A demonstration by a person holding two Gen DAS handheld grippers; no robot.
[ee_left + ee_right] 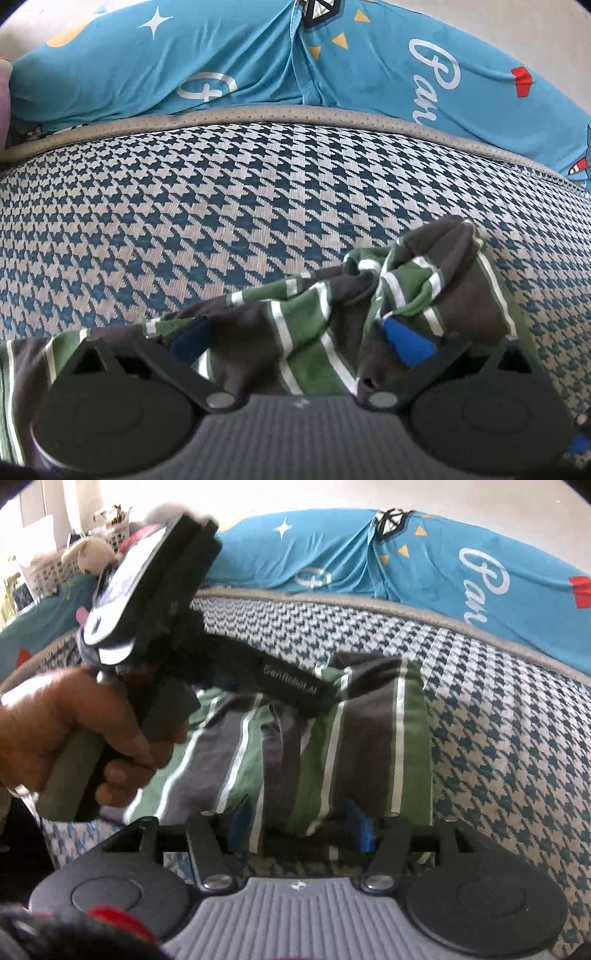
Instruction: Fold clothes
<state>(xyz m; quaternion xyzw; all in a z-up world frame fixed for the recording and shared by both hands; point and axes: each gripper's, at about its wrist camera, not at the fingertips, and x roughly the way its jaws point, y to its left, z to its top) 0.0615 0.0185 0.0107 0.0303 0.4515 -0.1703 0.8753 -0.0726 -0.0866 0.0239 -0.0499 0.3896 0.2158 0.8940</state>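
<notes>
Jaws first: on our left gripper (pixel 299 339) they stand wide apart with a bunched ridge of the striped garment (pixel 332 302) lying between the blue pads (pixel 406 343); fabric sits in the gap and over the left pad, but nothing reads as a pinch, so we call it agape over the cloth, not clamped. On our right gripper (pixel 299 830) the jaws are likewise spread, blue pads (pixel 364 830) at the near edge of the garment (pixel 332 738), a flap of it between them, no squeeze visible. The garment, striped green, grey and white, lies on the houndstooth mattress (pixel 184 206); from the right wrist view it looks like a partly folded rectangle, far corner rumpled where the left tool pokes in. The hand (pixel 74 738) holding the left tool fills the left of that view. Beyond the mattress edge sits a blue printed sheet (pixel 221 66); a soft toy (pixel 88 554) and baskets are further back. Our read: mid-fold, both tools lined up on an edge before a grab. Next move needs both jaws closing on one clean layer each, then a lift and carry across together; the bunched ridge on the left risks catching several layers, so we would flatten or re-seat there first.
</notes>
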